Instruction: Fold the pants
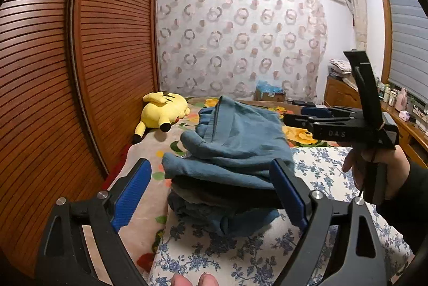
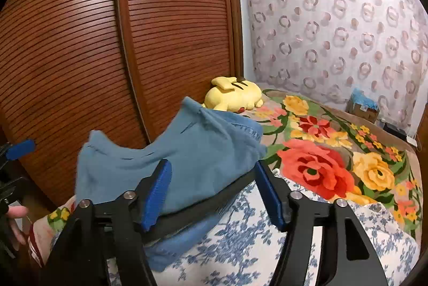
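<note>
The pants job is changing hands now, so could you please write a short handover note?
Left hand-held gripper: open, holding nothing.
Right hand-held gripper: open, holding nothing.
Blue pants: lumpy folded bundle on the blue-flowered sheet, the waistband end sticking up loosely; the bundle shows between both grippers' fingers.
Done: rough folds, pants released.
Left: probably flatten the raised waistband end and square the stack.

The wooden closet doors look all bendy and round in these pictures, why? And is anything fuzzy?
Left wrist view: the fisheye lens bows the closet doors outward and darkens the corners; the blue pants look sharp, with ceiling light glinting on the slats. Right wrist view: the doors curve the same way, and the raised edge of the pants looks a little smeared.
</note>
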`<state>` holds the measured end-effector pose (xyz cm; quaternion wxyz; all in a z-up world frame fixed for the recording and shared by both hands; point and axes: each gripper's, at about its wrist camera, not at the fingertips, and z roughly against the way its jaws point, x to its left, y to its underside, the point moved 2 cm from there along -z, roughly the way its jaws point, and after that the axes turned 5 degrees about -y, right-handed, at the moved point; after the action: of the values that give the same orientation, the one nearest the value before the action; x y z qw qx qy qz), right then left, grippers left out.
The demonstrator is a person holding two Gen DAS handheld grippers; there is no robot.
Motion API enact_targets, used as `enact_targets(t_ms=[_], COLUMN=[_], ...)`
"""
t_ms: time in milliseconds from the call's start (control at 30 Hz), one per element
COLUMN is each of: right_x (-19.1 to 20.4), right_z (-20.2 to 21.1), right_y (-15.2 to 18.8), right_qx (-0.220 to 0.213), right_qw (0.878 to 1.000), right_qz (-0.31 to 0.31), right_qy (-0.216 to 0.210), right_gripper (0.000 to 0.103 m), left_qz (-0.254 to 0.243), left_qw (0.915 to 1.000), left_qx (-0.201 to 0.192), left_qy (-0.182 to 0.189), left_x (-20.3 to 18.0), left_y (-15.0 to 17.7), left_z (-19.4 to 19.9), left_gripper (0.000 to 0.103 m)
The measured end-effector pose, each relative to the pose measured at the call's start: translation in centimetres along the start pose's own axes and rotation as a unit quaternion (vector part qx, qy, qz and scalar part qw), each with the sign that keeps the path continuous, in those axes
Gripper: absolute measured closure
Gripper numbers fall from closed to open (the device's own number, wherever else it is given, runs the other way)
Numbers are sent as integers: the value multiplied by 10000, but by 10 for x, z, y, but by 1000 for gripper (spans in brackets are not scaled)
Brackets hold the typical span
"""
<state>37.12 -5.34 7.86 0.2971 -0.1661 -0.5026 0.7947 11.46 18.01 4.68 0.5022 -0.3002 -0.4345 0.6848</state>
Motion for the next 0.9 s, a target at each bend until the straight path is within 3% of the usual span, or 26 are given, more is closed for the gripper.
enact_targets(t_ms=[400,900], right_x=[29,59], right_z=[74,152], right_y=[31,78], right_qx=[-244,-416], right_qw=[9994,9951], right_qz=[-72,-311], right_qy=[239,844], right_gripper=[32,30], left_qz=[-33,-319], left_qw=[9978,9948], left_qx=[364,241], left_qy=[551,942], left_x=[-26,-76], left_y=[14,11], left_z=[9,29], left_gripper=[13,13])
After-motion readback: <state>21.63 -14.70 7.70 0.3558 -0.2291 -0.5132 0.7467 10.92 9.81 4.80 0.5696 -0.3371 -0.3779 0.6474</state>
